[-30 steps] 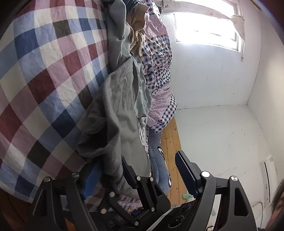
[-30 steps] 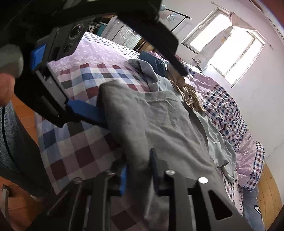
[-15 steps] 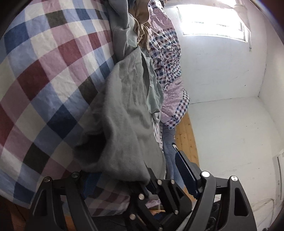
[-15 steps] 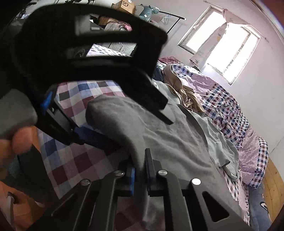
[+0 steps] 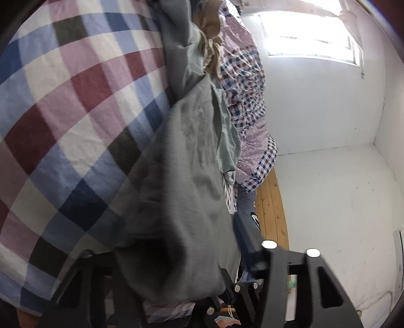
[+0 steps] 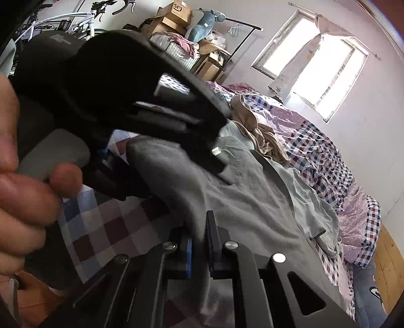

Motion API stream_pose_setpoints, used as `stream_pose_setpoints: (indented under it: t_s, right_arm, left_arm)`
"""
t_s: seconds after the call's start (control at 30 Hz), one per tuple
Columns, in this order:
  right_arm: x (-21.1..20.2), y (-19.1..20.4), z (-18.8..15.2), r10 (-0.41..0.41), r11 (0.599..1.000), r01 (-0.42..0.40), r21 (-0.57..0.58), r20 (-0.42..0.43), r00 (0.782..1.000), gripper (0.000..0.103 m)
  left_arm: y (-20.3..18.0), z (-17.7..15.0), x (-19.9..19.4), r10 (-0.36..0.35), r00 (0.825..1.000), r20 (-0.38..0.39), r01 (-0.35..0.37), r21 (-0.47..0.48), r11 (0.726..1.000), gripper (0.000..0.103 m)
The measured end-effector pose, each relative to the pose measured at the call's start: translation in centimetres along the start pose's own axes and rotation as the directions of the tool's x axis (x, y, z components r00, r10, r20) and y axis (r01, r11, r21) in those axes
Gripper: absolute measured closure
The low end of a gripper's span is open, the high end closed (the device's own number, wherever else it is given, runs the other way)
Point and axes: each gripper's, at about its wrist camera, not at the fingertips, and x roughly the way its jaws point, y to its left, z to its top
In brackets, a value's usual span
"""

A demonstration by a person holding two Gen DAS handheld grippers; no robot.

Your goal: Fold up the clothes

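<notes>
Grey cloth fills the middle of my left camera's view. It is a grey garment (image 5: 181,201), soft and crumpled, and it lies on the checked bedsheet (image 5: 63,113) of the bed. One bunched end of it hangs right between the fingers of my left gripper (image 5: 176,254). These fingers have just been closing in, with the grey cloth between them. The picture is blurry there, so I cannot tell if they squeeze it yet. A pale green garment (image 5: 224,141) lies just beside the grey one. A tan garment (image 5: 209,40) sits farther up the bed. A checked quilt (image 5: 247,96) is piled at the bed's edge, near the wooden floor (image 5: 272,209) and the white wall (image 5: 328,126).

In my right camera's view, my right gripper (image 6: 199,242) is clenched. Its fingers pinch a fold of the grey garment (image 6: 247,201) between the blue pads. My left gripper is close in front, big and black, over the far end of the same cloth. A person's hand (image 6: 22,191) holds it at the left edge. The pale green garment (image 6: 310,209) touches the grey one. The tan garment (image 6: 260,133) is behind it. Cardboard boxes (image 6: 176,17) are stacked by the far wall, and a bright window (image 6: 325,68) is on the right.
</notes>
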Motion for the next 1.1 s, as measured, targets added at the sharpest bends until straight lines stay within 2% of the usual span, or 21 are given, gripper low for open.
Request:
stream_pose_setpoints:
  t_s: [0.07,0.13,0.17,0.2,0.3,0.37,0.47,0.63,0.7,1.1]
  right_arm:
    - [-0.1,0.0,-0.1,-0.028,1.000,0.028,-0.009,0.002,1.000,0.094]
    - [-0.2,0.1,-0.3,-0.055,0.998,0.055,-0.020,0.003,0.998,0.086]
    - [-0.3,0.1,-0.4,-0.070,0.997,0.070,-0.023,0.004,0.998,0.079]
    - [-0.4,-0.1,-0.5,-0.080,0.997,0.080,-0.020,0.004,0.997,0.072]
    - [-0.6,-0.5,-0.9,-0.110,0.994,0.110,-0.010,0.003,0.994,0.059]
    - [-0.6,-0.9,-1.1,-0.118,0.993,0.118,0.000,-0.004,0.993,0.056]
    - [-0.6,-1.3,-1.3,-0.112,0.994,0.112,0.006,-0.015,0.994,0.056]
    - [-0.9,-0.9,-1.5,-0.108,0.994,0.108,-0.005,-0.023,0.994,0.056]
    - [-0.9,-0.7,-1.7,-0.109,0.994,0.109,-0.011,-0.027,0.994,0.056]
    - [-0.6,0.7,-3.2,-0.180,0.981,0.176,-0.081,-0.042,0.983,0.056]
  left_arm:
    - [0.2,0.1,0.0,0.009,1.000,-0.001,-0.009,-0.011,1.000,0.077]
    - [0.1,0.1,0.0,0.004,1.000,-0.004,-0.004,-0.012,1.000,0.080]
    - [-0.1,0.2,0.0,0.002,1.000,-0.007,-0.002,-0.008,1.000,0.085]
    - [-0.2,0.2,-0.1,0.000,1.000,-0.011,0.000,-0.003,1.000,0.085]
    - [-0.1,0.4,0.0,-0.013,0.999,-0.029,0.012,-0.026,1.000,0.086]
    - [-0.1,0.5,0.1,-0.023,0.999,-0.041,0.021,-0.043,0.999,0.086]
    - [0.3,0.6,0.2,-0.043,0.998,-0.050,0.039,-0.081,0.996,0.086]
    - [0.3,0.4,-0.1,-0.050,0.997,-0.055,0.046,-0.079,0.996,0.087]
    - [-0.1,0.6,0.2,-0.031,0.998,-0.053,0.028,-0.066,0.997,0.089]
    - [-0.6,1.1,-0.8,-0.067,0.997,-0.035,0.064,-0.088,0.994,0.093]
